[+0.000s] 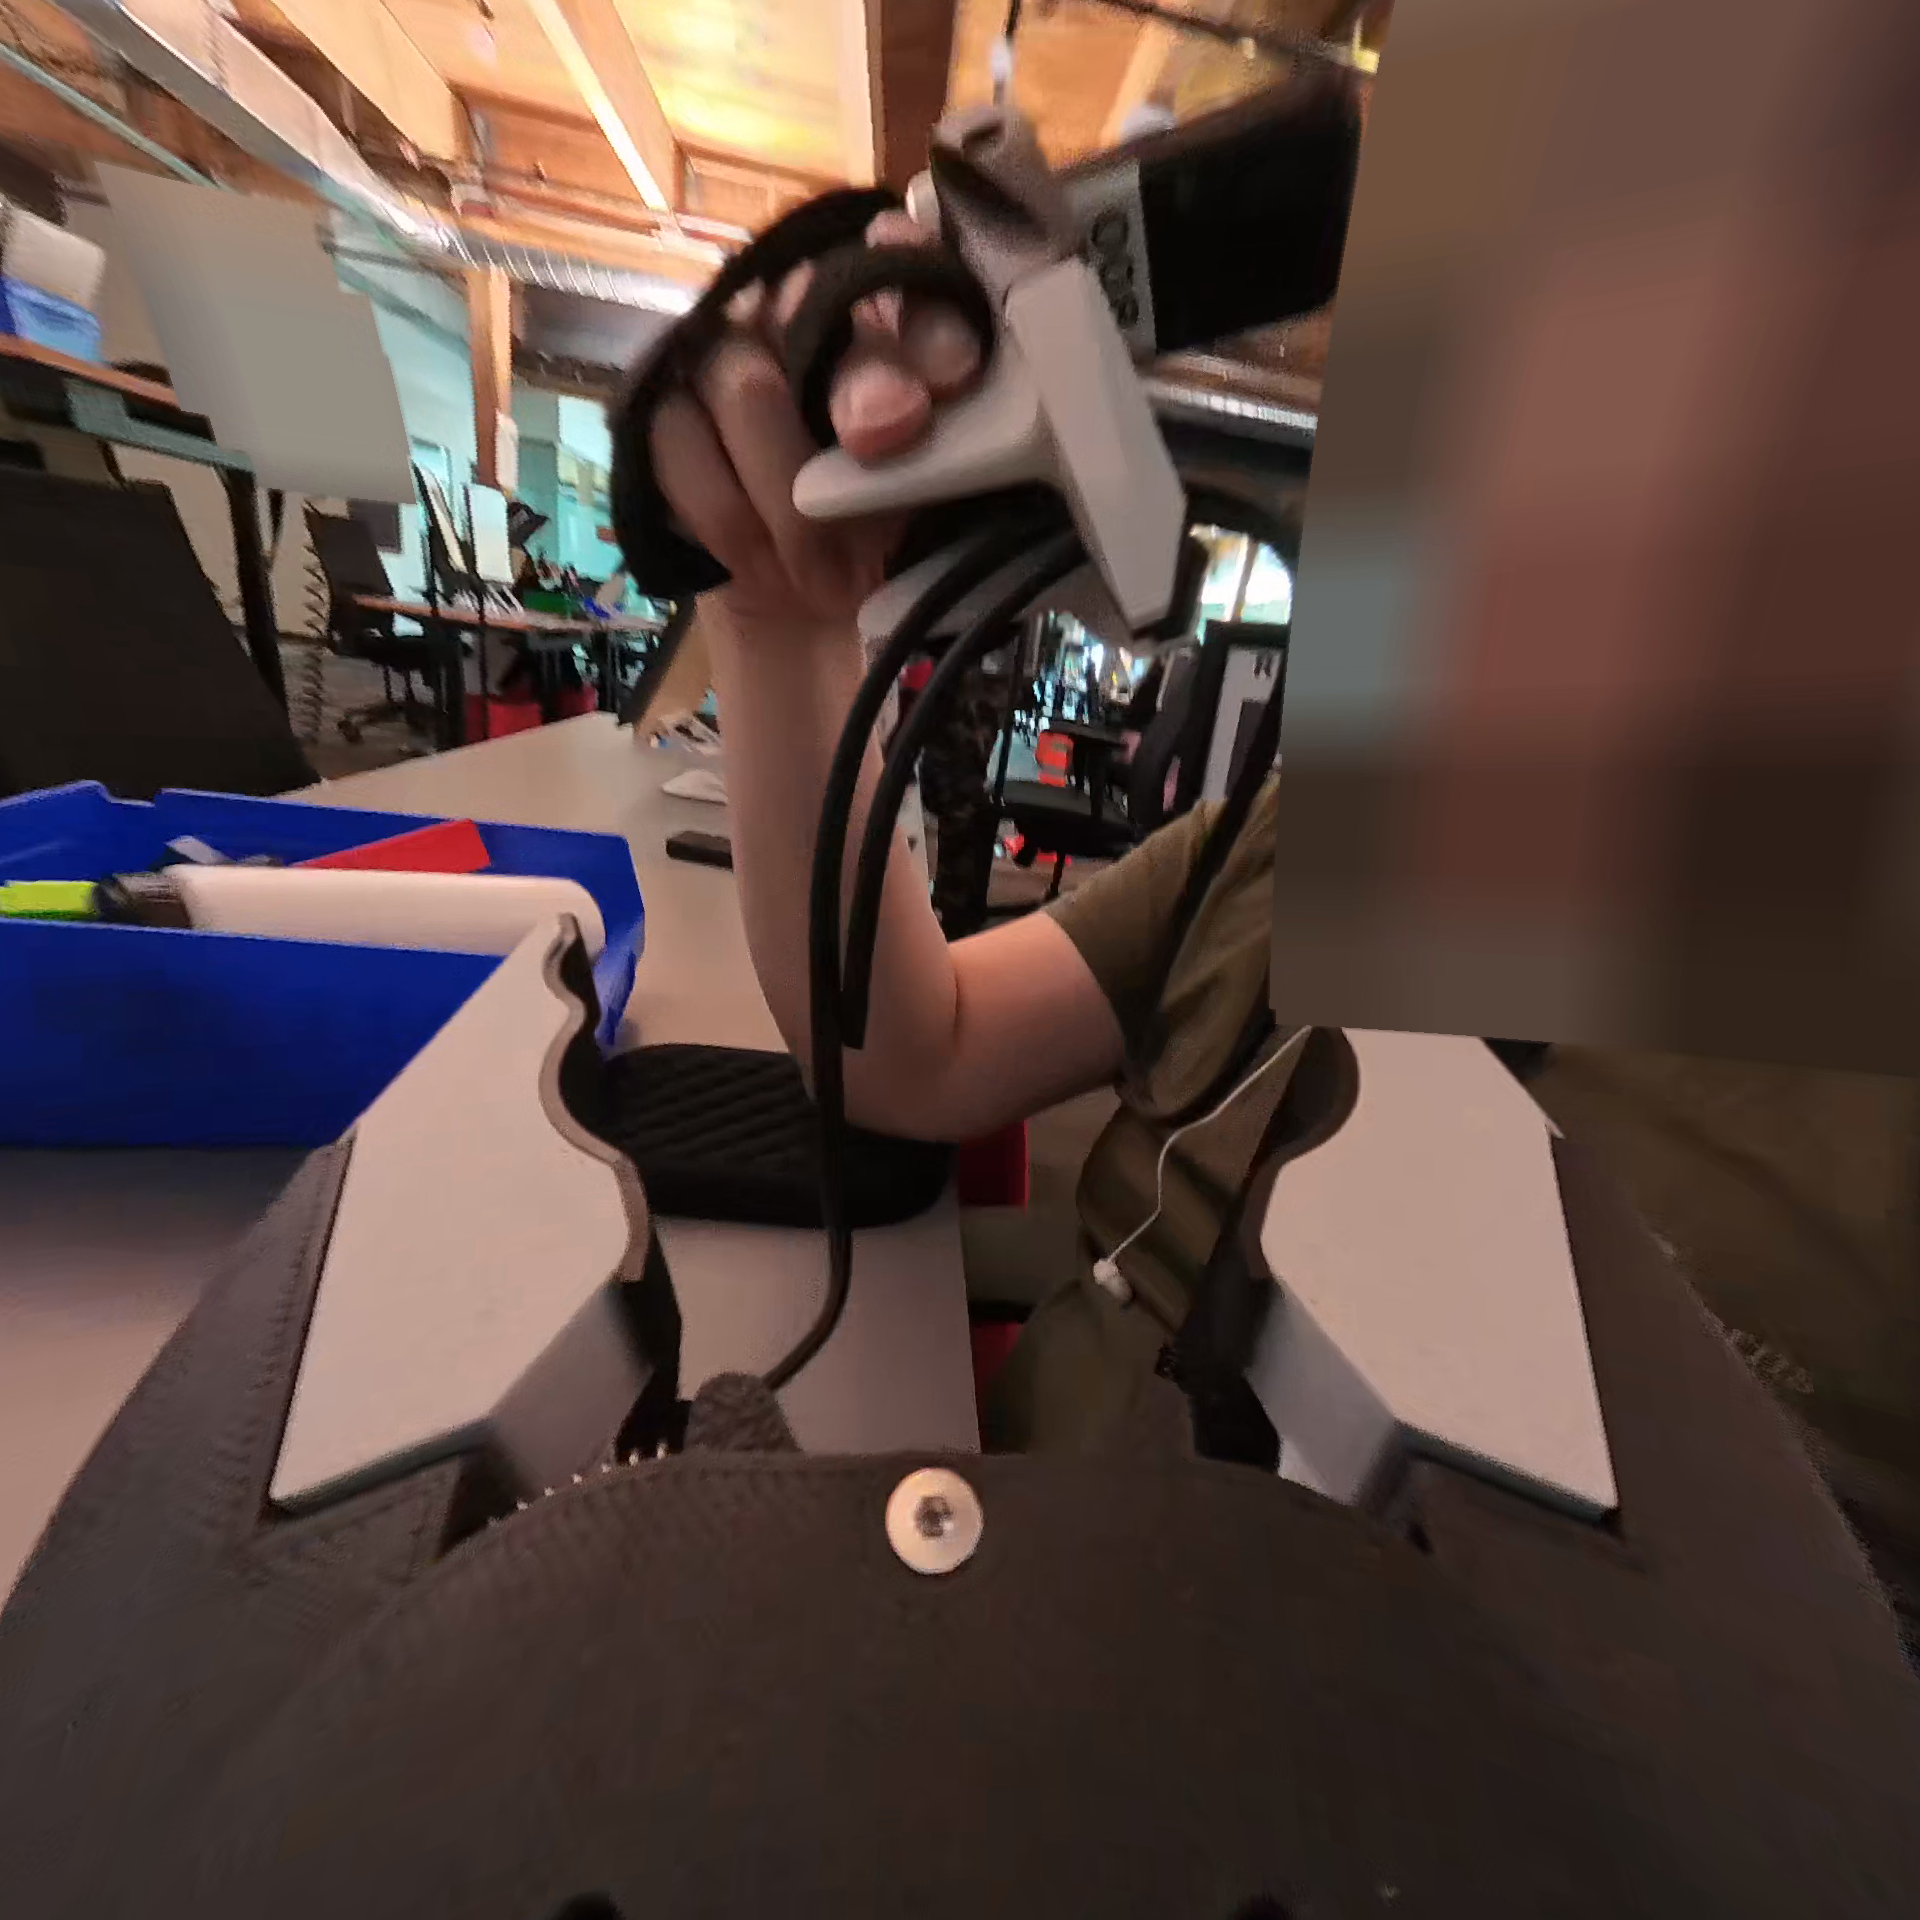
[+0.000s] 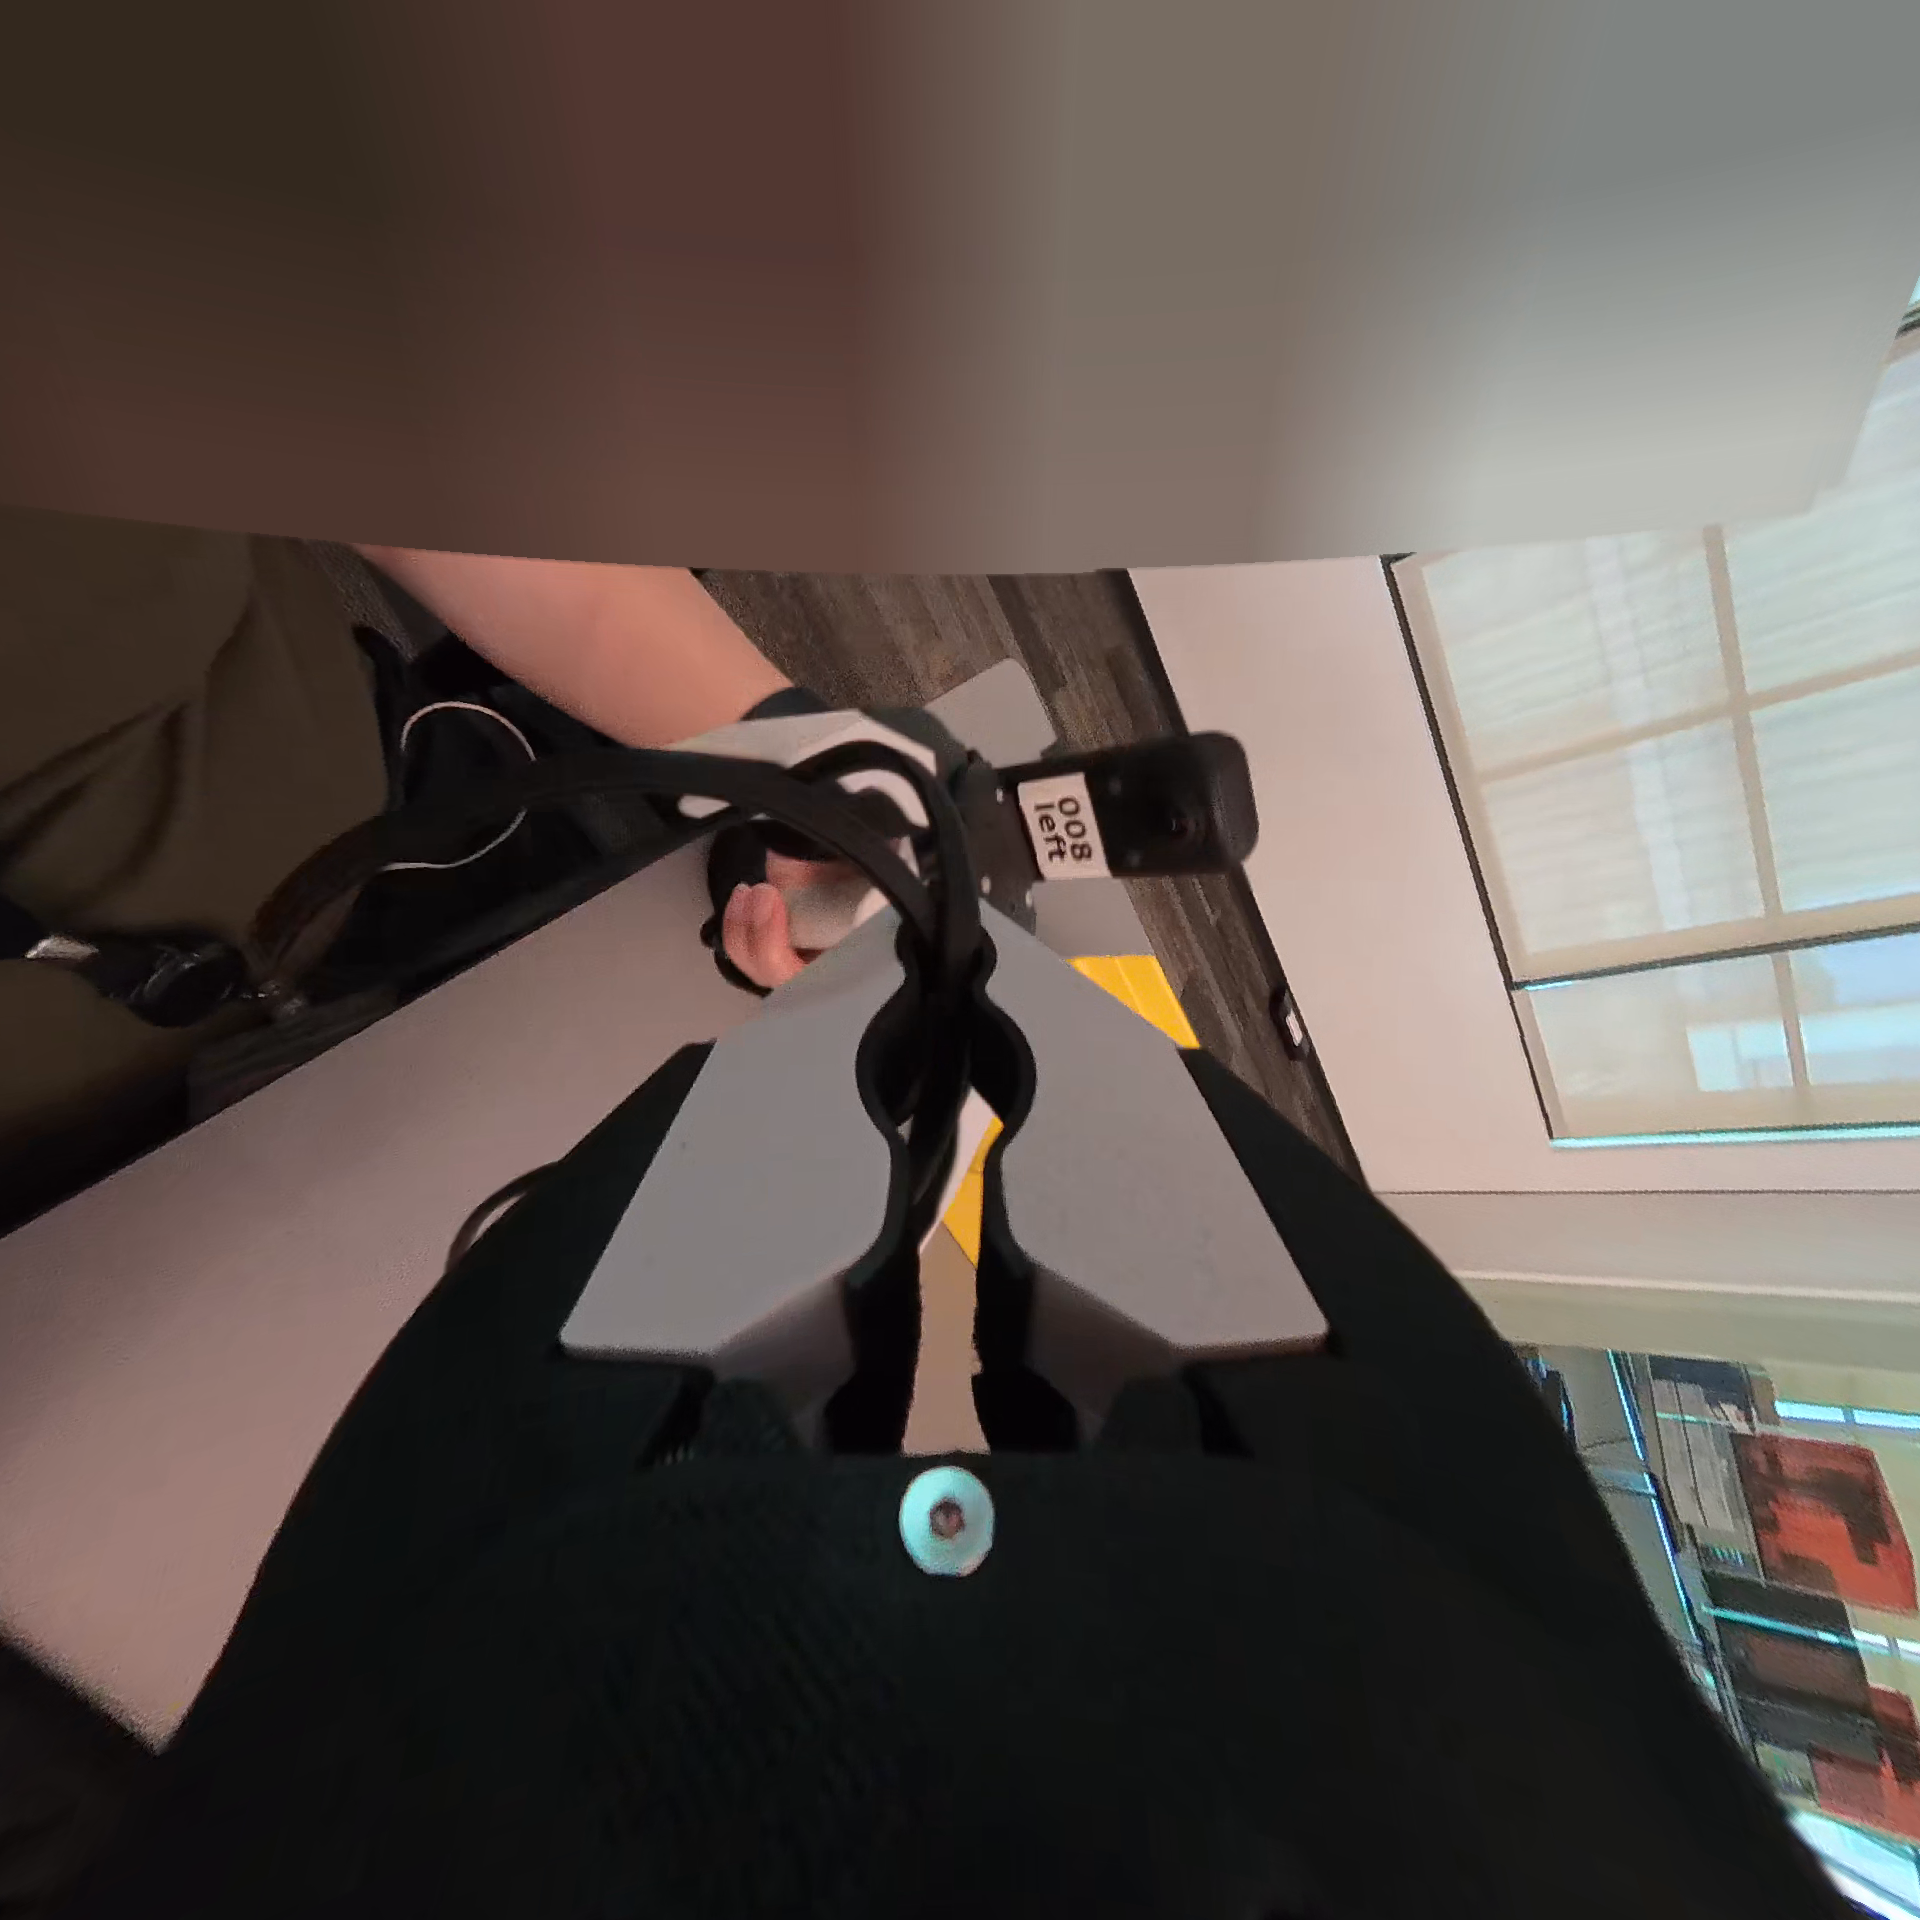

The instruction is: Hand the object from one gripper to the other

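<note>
1. Fingers first: the left gripper (image 1: 940, 1122) has its two grey fingers (image 1: 457, 1226) spread wide with nothing clamped between them.
2. Over in the right wrist view, the right gripper (image 2: 940, 997) has its grey fingers drawn narrow, pinched on a looped black rubbery cable (image 2: 914, 1039) right at the tips.
3. That black cable is the task's thing, and from the left wrist view it hangs in long loops (image 1: 831, 935) below the raised right gripper (image 1: 1039, 457), held high by a hand in a black strap (image 1: 769, 457).
4. One strand trails down between the left gripper's open fingers, but I cannot tell whether it touches either one.
5. Container check: a blue plastic bin (image 1: 239, 1039) sits on the grey table (image 1: 665, 790), left of the left gripper.
6. Inside it lie a white cylinder-shaped piece (image 1: 384, 904), a red flat piece (image 1: 416, 847) and a yellow-green marker-like item (image 1: 47, 899); more is too blurred to name.
7. A black textured pad (image 1: 769, 1132) lies on the table beside the bin, under the person's forearm.
</note>
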A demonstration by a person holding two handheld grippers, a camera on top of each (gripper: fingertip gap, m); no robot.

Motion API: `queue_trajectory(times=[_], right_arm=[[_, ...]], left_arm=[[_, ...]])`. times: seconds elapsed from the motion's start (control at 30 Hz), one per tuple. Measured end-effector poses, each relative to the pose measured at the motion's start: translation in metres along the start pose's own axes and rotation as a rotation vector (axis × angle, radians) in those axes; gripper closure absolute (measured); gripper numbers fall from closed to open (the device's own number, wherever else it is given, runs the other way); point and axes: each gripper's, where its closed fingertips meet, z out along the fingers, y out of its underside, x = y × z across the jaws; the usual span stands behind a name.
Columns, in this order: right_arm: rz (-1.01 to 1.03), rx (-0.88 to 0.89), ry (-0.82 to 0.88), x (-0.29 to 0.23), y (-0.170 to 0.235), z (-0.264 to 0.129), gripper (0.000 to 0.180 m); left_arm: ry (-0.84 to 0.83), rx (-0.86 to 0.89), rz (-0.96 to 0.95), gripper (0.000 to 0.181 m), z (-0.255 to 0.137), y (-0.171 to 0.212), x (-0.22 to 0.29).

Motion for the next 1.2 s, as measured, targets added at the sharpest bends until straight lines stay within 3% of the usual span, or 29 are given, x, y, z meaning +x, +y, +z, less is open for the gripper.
queue_trajectory(times=[0.1,0.23,0.47,0.57,0.9,0.97,1.03,1.2], right_arm=[[-0.001,0.001,0.0,0.0,0.0,0.0,0.18],[0.007,0.011,0.001,0.001,0.001,-0.003,0.18],[0.017,0.023,0.012,0.004,0.003,-0.009,0.18],[0.029,0.028,0.015,0.006,0.006,-0.011,0.18],[0.065,0.033,0.063,0.018,0.018,-0.017,0.178],[0.07,0.006,0.097,0.023,0.026,-0.02,0.162],[0.079,-0.028,0.137,0.029,0.036,-0.026,0.153],[0.159,-0.123,0.256,0.047,0.074,-0.057,0.152]], left_arm=[[0.006,-0.074,0.007,0.047,0.018,0.011,-0.003],[0.023,-0.133,-0.019,0.075,0.034,0.018,-0.007],[0.127,-0.08,-0.031,0.16,0.035,0.012,-0.001],[0.094,-0.029,-0.027,0.173,0.032,0.007,-0.008],[-0.089,0.066,0.045,0.176,0.019,-0.01,-0.028],[-0.152,0.086,0.042,0.177,0.013,-0.016,-0.035],[-0.245,0.087,0.043,0.177,0.004,-0.022,-0.045],[-0.596,0.042,0.123,0.177,-0.045,-0.039,-0.07]])
